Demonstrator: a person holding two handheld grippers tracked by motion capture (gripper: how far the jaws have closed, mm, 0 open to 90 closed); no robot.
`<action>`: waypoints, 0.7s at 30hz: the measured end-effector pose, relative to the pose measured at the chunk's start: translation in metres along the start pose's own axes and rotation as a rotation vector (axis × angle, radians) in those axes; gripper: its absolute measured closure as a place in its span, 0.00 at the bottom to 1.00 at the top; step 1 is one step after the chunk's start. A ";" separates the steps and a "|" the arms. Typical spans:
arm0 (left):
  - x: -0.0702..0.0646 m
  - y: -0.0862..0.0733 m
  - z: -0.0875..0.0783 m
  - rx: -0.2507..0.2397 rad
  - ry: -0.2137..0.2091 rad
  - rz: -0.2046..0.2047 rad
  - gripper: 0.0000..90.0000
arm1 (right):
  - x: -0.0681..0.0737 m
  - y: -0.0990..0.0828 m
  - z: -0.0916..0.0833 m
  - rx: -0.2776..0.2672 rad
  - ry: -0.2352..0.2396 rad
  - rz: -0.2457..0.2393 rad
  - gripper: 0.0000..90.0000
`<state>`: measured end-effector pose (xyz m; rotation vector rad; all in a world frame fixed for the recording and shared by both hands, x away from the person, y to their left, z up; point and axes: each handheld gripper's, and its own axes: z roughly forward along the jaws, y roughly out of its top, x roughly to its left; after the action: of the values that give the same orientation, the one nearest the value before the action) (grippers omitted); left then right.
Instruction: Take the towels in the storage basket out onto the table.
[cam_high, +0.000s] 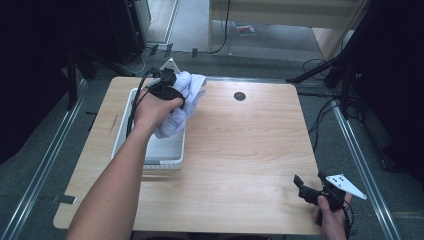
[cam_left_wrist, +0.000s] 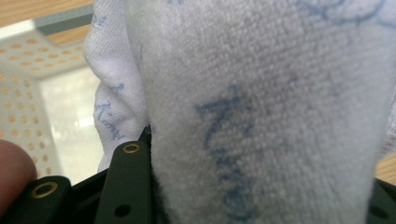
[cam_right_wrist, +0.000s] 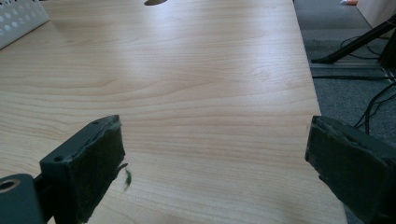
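High view, left tool (cam_high: 167, 80): clenched on white towel (cam_high: 181, 102), held above white basket (cam_high: 162, 152)
Right tool (cam_high: 314, 186): released, jaws spread over tabletop (cam_high: 240, 150)

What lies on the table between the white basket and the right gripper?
Nothing: in the high view, bare wood runs from the basket to the right gripper. The right gripper view shows the same bare table ahead of its open jaws.

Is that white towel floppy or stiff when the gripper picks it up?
Probably floppy: the white towel sags in folds below the left gripper above the white basket. Likely light, since one pinch seems to carry it. Probably not slippery: its surface looks fuzzy in the left gripper view, so the jaws should hold.
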<state>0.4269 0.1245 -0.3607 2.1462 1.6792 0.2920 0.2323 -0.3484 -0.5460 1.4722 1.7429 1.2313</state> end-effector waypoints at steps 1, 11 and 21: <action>0.000 0.000 0.000 0.000 0.000 0.000 0.59 | 0.000 0.000 0.000 -0.001 0.000 0.000 0.05; -0.039 0.012 0.013 0.012 -0.030 0.050 0.59 | 0.001 0.000 0.000 -0.002 0.000 0.001 0.05; -0.075 0.018 0.029 0.015 -0.077 0.076 0.59 | 0.000 0.000 -0.001 -0.005 0.003 0.005 0.05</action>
<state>0.4346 0.0432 -0.3734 2.2068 1.5649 0.2168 0.2317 -0.3488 -0.5458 1.4731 1.7378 1.2401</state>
